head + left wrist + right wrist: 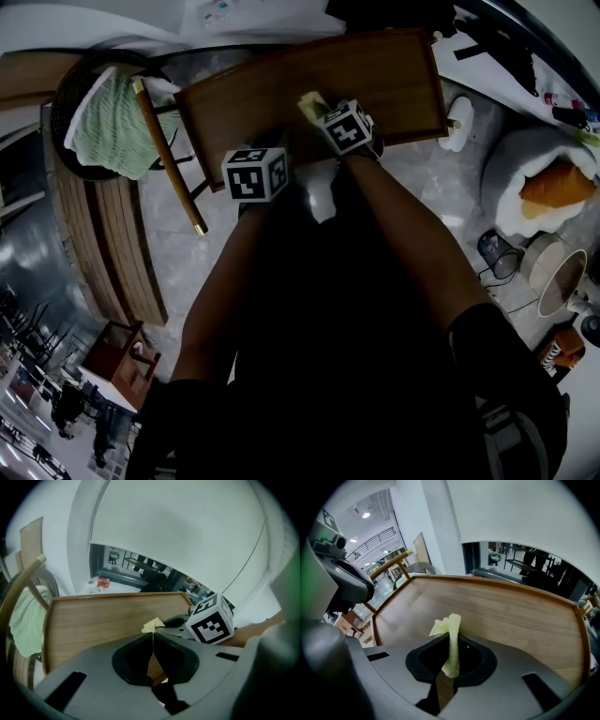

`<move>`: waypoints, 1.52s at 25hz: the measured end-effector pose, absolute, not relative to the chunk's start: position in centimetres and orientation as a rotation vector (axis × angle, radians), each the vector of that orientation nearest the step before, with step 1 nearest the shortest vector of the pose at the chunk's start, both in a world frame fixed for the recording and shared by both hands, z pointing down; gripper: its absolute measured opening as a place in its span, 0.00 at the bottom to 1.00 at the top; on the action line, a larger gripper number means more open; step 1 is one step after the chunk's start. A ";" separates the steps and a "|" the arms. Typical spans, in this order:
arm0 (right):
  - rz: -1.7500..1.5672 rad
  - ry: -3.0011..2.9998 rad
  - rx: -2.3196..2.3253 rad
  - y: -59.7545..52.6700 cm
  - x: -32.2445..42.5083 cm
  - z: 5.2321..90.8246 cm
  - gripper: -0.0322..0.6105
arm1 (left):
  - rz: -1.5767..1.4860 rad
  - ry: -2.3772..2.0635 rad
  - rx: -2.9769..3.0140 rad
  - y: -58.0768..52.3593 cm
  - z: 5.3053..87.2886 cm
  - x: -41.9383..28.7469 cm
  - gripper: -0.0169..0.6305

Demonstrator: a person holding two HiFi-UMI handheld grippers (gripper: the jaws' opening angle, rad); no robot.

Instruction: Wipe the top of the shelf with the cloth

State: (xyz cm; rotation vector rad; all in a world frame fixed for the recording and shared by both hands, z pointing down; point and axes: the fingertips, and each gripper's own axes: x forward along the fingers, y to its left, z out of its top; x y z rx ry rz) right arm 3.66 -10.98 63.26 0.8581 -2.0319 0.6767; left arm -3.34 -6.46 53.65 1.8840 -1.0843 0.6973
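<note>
Pale yellow cloth pinched over the wooden shelf top, wiping apparently about to start.
At the shelf top's near edge, the left gripper idles with jaws pressed together on nothing; just beside it, the right gripper clamps the cloth, probably to drag it across.

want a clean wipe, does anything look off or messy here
Nothing is spilled or damaged on the shelf top. The one odd thing: the cloth is pinched in the right gripper as a narrow bunched strip, not spread flat. The left gripper is shut on nothing.
</note>
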 end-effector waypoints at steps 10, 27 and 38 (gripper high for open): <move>0.655 -1.974 0.963 -12.6 14.4 62.8 0.12 | 0.683 -1.038 1.922 -8.0 54.1 4.7 0.05; 0.602 -1.726 1.161 -14.4 27.4 61.8 0.12 | 0.643 -1.013 1.963 -7.9 53.3 10.2 0.05; 0.542 -1.567 1.245 -14.6 30.8 61.4 0.12 | 0.598 -1.047 1.950 -6.8 52.7 8.8 0.05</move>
